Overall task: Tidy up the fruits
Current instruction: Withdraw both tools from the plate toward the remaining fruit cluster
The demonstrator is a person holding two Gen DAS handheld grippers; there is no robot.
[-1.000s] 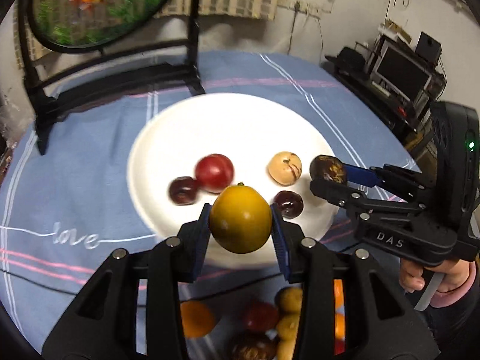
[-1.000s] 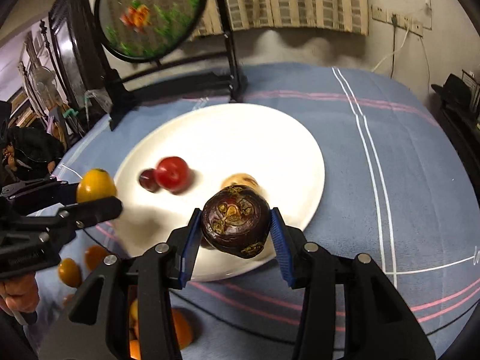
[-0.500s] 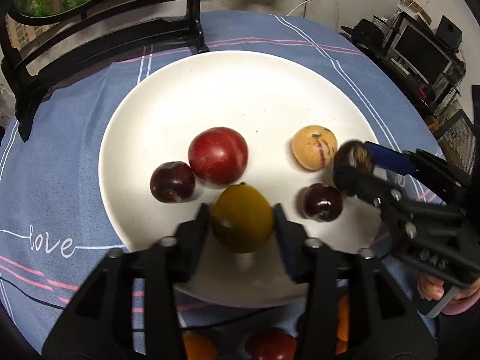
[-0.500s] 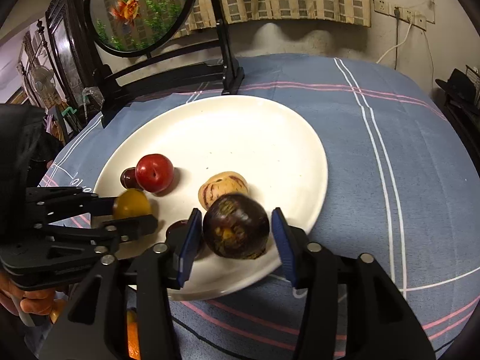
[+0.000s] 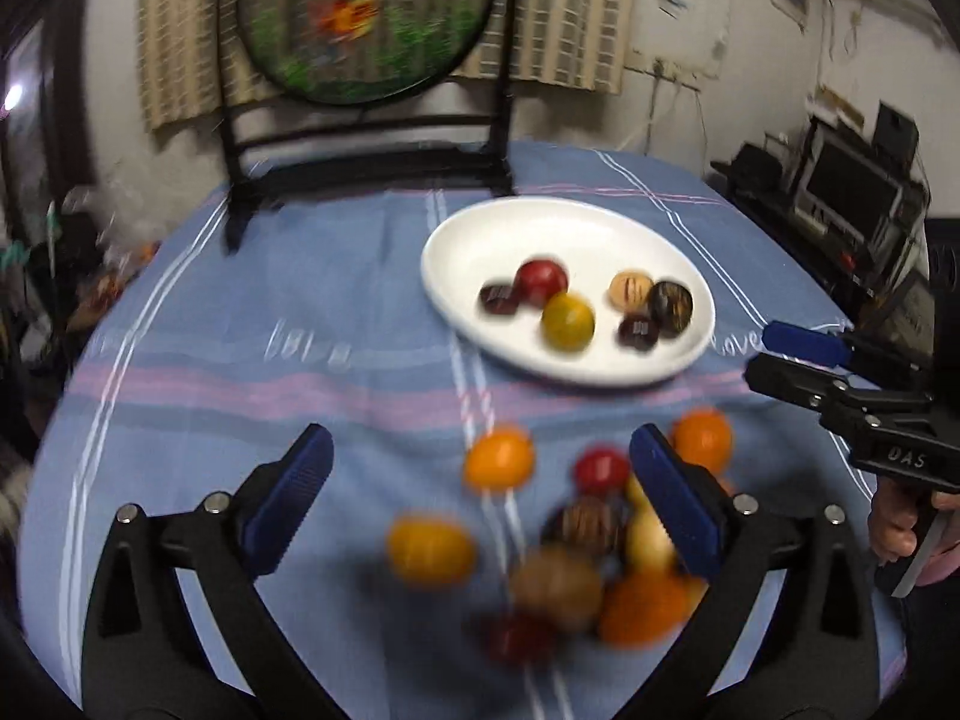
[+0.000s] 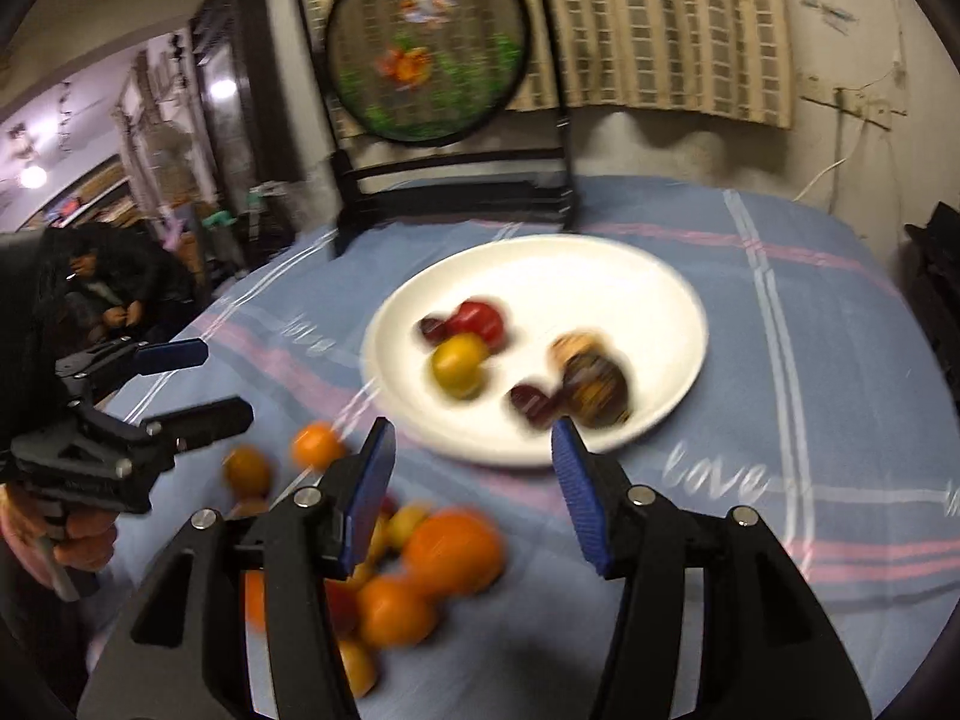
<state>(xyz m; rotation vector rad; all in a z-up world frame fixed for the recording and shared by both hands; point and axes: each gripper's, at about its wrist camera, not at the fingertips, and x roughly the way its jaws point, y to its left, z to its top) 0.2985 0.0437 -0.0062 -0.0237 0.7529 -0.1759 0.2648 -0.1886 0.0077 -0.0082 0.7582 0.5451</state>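
A white plate on the blue cloth holds several fruits: a yellow fruit, a dark purple fruit, a red fruit, a tan fruit and two small dark plums. A pile of loose orange, red and brown fruits lies on the cloth in front of the plate. My left gripper is open and empty above the pile. My right gripper is open and empty, just short of the plate's near rim; it also shows in the left wrist view.
A round fish-painted screen on a black stand stands at the table's far edge. A desk with monitors is off to the right. The blue cloth covers the round table. The views are motion-blurred.
Both grippers let go: the yellow fruit and the dark purple fruit now lie on the plate. Both grippers opened and pulled back toward the fruit pile.
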